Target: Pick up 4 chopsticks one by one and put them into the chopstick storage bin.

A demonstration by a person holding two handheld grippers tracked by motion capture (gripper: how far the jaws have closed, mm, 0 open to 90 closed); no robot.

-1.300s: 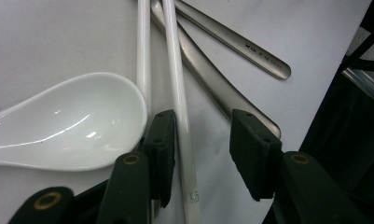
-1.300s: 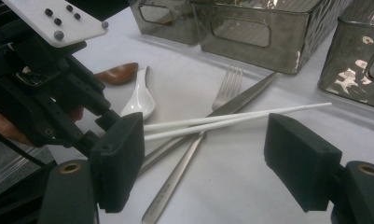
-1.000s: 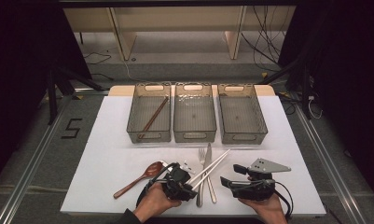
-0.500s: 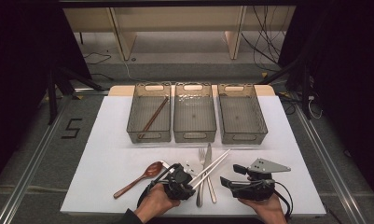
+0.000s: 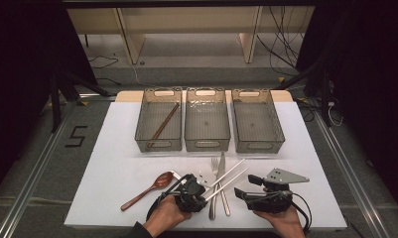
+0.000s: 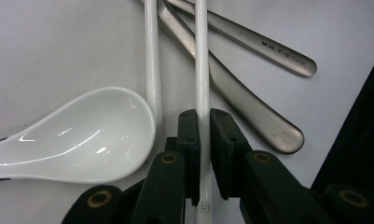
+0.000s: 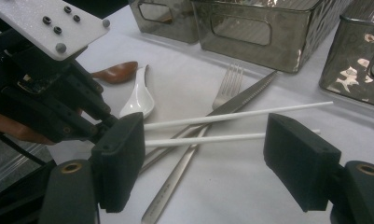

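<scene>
I have the left gripper closed around one white chopstick close to its butt end; its jaws have just been narrowing, and in the left gripper view both pads lie against the stick. I grip low so the long end points free toward the bins. That chopstick lies near the front edge of the bench, crossing the knife and fork, with the second white chopstick just beside it and the white soup spoon touching neither jaw. My right gripper hovers near the front edge with jaws spread wide and nothing between them, I judge ready for the other stick. A brown chopstick already lies in the left bin at the back edge, so I judge that bin is the target. The knife's handle bears a stamped maker's mark, too small to read; a floor marking beside the bench reads "5".
</scene>
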